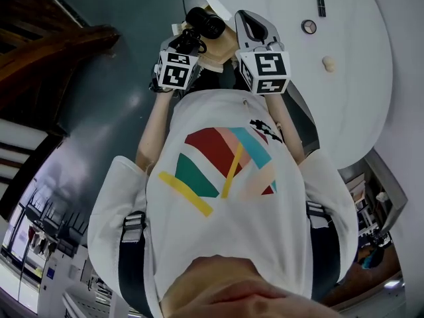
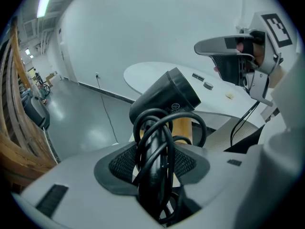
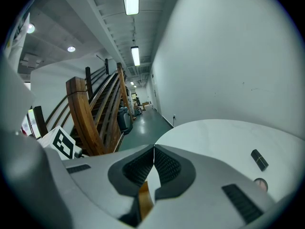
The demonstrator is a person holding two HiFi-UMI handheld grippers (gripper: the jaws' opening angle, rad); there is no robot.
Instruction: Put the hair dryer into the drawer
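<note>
A black hair dryer (image 2: 167,94) with its cord wound round the handle stands between the pads of my left gripper (image 2: 155,163), which is shut on the handle. In the head view the hair dryer (image 1: 204,22) sticks out past my left gripper (image 1: 187,43), over a light wooden drawer unit (image 1: 224,46). My right gripper (image 1: 244,16) is just to the right of it, over the same unit. In the right gripper view its jaws (image 3: 153,150) meet with nothing between them. A strip of wood (image 3: 144,200) shows below them.
A round white table (image 1: 358,98) lies to the right, with a black bar (image 1: 320,6), a small round thing (image 1: 309,26) and a small beige lump (image 1: 328,63) on it. A wooden staircase (image 1: 53,45) stands to the left, over a grey floor (image 1: 112,105).
</note>
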